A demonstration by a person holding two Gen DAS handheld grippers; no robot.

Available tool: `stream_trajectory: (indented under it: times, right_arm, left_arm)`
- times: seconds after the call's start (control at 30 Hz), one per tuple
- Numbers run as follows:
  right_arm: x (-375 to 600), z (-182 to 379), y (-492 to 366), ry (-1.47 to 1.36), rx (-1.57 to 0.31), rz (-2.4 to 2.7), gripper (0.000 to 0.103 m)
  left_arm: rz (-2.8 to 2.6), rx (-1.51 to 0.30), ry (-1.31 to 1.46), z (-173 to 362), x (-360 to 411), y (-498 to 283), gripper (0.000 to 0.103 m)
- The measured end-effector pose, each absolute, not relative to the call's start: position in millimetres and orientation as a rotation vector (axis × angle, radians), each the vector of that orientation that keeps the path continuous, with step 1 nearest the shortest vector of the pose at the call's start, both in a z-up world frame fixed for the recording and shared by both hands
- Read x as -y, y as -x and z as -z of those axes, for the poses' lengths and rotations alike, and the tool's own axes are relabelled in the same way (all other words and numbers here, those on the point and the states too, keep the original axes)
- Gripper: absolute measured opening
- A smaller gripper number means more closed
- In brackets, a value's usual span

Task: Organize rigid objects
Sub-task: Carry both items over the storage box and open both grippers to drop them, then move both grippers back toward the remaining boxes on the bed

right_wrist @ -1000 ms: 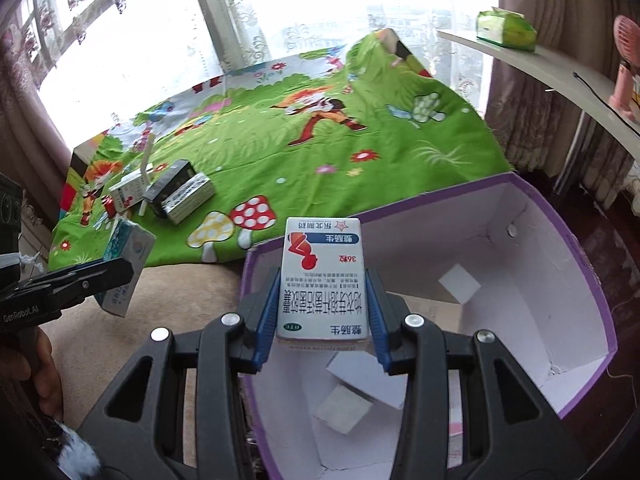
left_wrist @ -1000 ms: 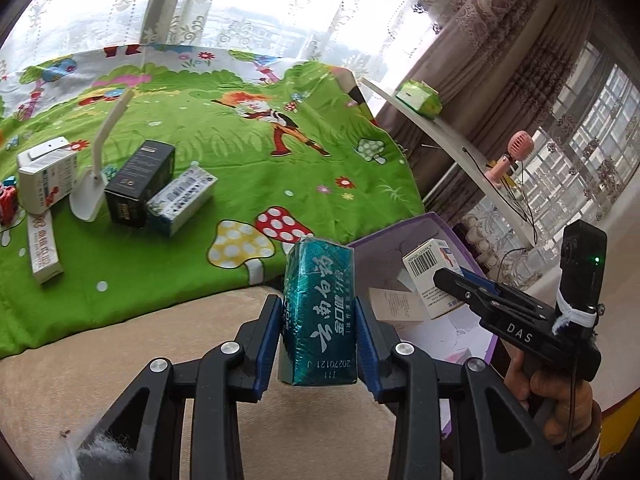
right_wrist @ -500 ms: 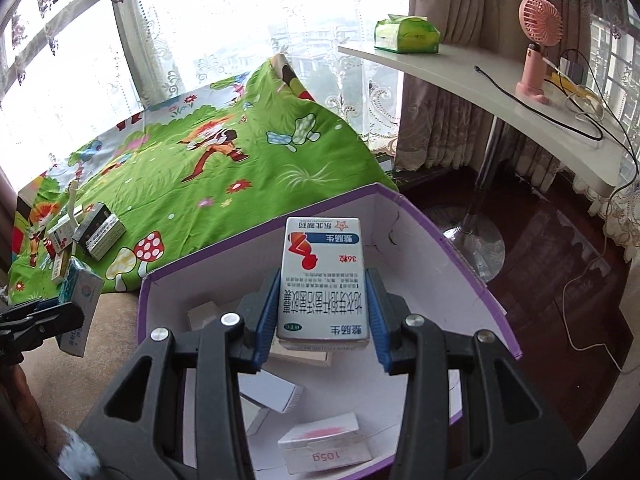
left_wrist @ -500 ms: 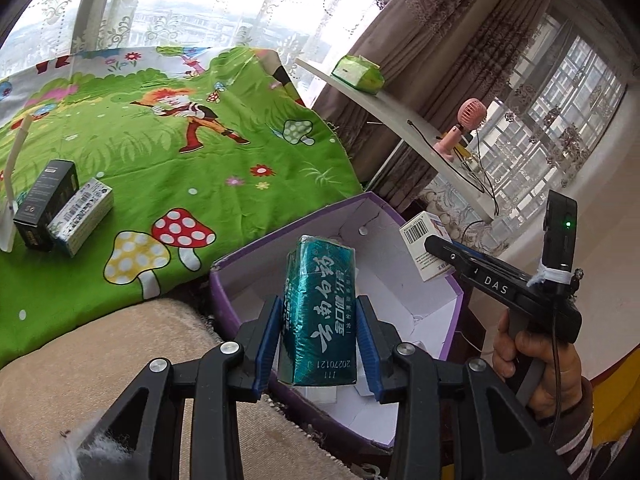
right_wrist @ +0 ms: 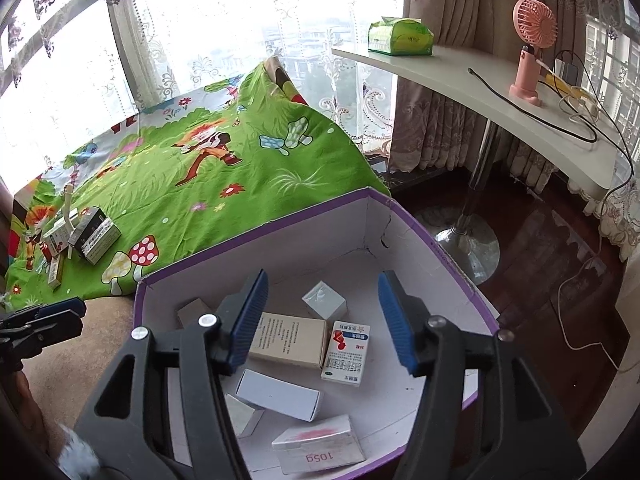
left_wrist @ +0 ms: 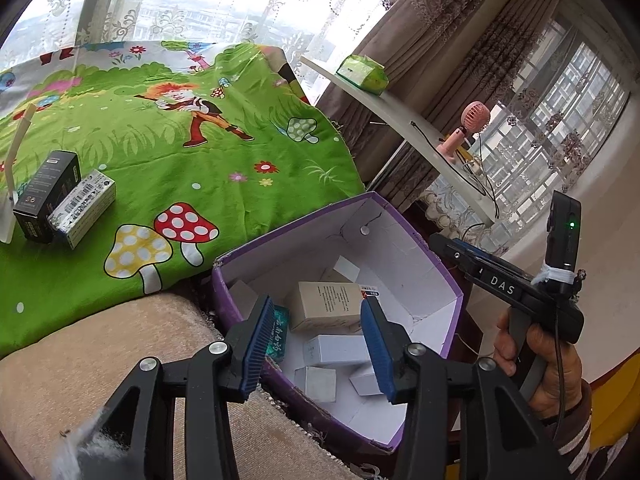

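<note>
A purple box [left_wrist: 448, 276] with white inside walls [right_wrist: 304, 240] holds several small cartons. My left gripper [left_wrist: 318, 344] is open above its near edge; the teal carton [left_wrist: 278, 334] lies in the box by its left finger. My right gripper [right_wrist: 324, 316] is open above the box; the white carton with red and blue print [right_wrist: 346, 354] lies on the box floor below it, beside a beige carton [right_wrist: 290, 340]. The right gripper also shows in the left wrist view [left_wrist: 444, 242], and the left gripper at the right wrist view's left edge [right_wrist: 76, 312].
More cartons, a black one [left_wrist: 46, 194] and a white striped one [left_wrist: 82, 208], lie on the green cartoon cloth [left_wrist: 168, 152]. A beige cushion [left_wrist: 80, 360] lies left of the box. A white shelf [right_wrist: 500, 96] holds a pink fan [right_wrist: 532, 44] and tissue pack [right_wrist: 400, 36].
Both grippers opened over the purple box. The teal carton dropped from the left gripper and the red-and-blue printed carton dropped from the right; both now lie inside the box.
</note>
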State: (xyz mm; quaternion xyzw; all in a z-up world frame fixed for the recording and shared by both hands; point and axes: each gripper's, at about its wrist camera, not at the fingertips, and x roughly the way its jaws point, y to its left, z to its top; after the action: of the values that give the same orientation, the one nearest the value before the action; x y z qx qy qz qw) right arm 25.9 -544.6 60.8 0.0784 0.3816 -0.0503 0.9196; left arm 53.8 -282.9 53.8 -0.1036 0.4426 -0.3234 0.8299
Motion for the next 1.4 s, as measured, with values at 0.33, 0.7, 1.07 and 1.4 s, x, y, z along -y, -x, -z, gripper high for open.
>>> stream_trajectory:
  times: [0.33, 0.7, 1.07, 1.4]
  right_arm:
    - [536.3, -60.5, -27.6, -0.199, -0.792, 0.034, 0.062]
    - [511.9, -54.5, -33.2, -0.176, -0.816, -0.027, 0.065]
    - [484.6, -46.3, -38.9, -0.147, -0.846, -0.092, 0.065]
    - [449.8, -40.6, -49.4, -0.105, -0.871, -0.174, 0.068]
  left_arm:
    - [0.646, -0.942, 0.253, -51.5, 268.1, -56.4, 0.049]
    - [0.56, -0.917, 0.315, -49.8, 228.6, -60.0, 0.049]
    - [0.441, -0.89, 0.435, -42.7, 165.2, -64.7, 0.049]
    - [0.357, -0.862, 0.498, -38.0, 125.1, -67.3, 0.049]
